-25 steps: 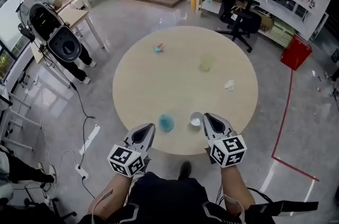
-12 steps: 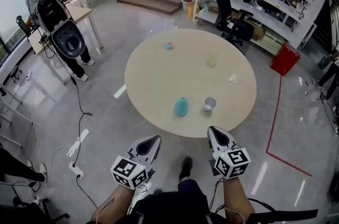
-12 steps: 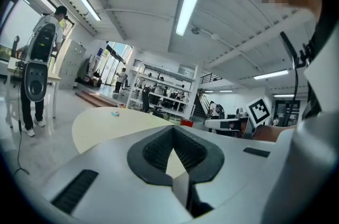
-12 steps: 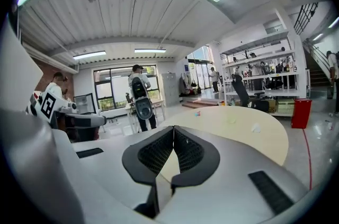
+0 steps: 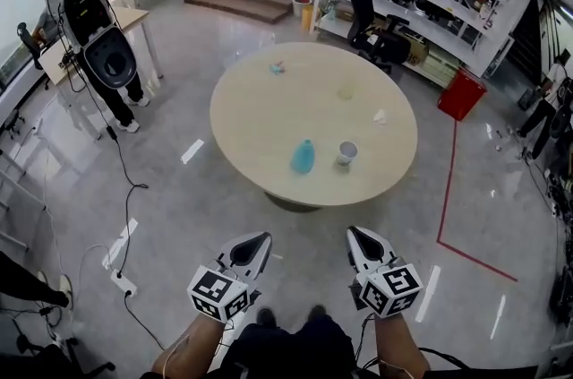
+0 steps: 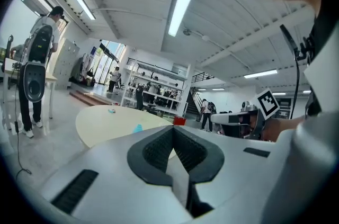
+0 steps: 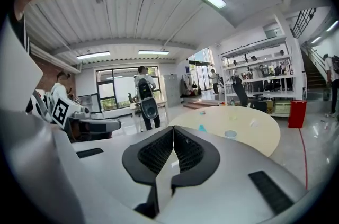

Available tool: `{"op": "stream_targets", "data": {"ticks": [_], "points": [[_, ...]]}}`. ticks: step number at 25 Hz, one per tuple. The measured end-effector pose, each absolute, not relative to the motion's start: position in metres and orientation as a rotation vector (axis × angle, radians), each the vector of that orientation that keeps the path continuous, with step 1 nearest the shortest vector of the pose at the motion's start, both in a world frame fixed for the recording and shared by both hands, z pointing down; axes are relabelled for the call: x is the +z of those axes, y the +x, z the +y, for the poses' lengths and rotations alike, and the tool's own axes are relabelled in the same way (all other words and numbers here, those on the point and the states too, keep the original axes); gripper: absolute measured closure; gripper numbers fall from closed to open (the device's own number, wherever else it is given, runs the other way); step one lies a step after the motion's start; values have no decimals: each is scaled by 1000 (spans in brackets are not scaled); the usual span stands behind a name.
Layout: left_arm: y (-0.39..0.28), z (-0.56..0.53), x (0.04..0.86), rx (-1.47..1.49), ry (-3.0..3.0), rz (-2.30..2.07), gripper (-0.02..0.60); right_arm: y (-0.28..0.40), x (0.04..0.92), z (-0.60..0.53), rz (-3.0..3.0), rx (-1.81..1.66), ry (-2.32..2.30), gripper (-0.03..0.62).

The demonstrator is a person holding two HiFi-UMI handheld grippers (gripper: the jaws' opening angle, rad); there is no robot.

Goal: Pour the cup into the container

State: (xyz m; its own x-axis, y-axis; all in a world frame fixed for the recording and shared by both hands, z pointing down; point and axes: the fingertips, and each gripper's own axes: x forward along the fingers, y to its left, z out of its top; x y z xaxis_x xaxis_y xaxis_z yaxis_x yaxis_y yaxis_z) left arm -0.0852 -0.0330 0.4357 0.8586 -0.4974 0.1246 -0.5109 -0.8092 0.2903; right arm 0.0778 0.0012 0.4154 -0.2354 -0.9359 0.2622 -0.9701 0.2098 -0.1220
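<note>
A teal cup and a small white container stand side by side near the front edge of the round beige table. Both grippers hang over the floor, well short of the table. My left gripper is shut and empty. My right gripper is shut and empty too. In the left gripper view, the left gripper points at the table with the teal cup just above its tips. The right gripper view has the right gripper, the cup and the container.
A pale green cup, a white crumpled scrap and a small teal object lie farther back on the table. A person with a backpack rig stands at left. An office chair, shelves, a red bin, floor cables and a power strip surround it.
The view has backed away from the table: the cup and container were right in front of the grippers, and now lie well ahead. Both grippers stayed shut.
</note>
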Motion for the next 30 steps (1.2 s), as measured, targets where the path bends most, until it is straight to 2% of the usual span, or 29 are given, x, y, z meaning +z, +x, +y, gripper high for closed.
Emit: {"op": "stream_targets", "data": {"ticks": [8,20,30], "points": [[-62,43,404,33,2780,-788,581,99,404,91,-2379,346,1856,587],[2,246,405,139,2697,-857,581,174,417,278,-2474,422,1807,586],[-9,311,392,134,2754,-830,581,151,404,338,-2517,377,1822,586]]}}
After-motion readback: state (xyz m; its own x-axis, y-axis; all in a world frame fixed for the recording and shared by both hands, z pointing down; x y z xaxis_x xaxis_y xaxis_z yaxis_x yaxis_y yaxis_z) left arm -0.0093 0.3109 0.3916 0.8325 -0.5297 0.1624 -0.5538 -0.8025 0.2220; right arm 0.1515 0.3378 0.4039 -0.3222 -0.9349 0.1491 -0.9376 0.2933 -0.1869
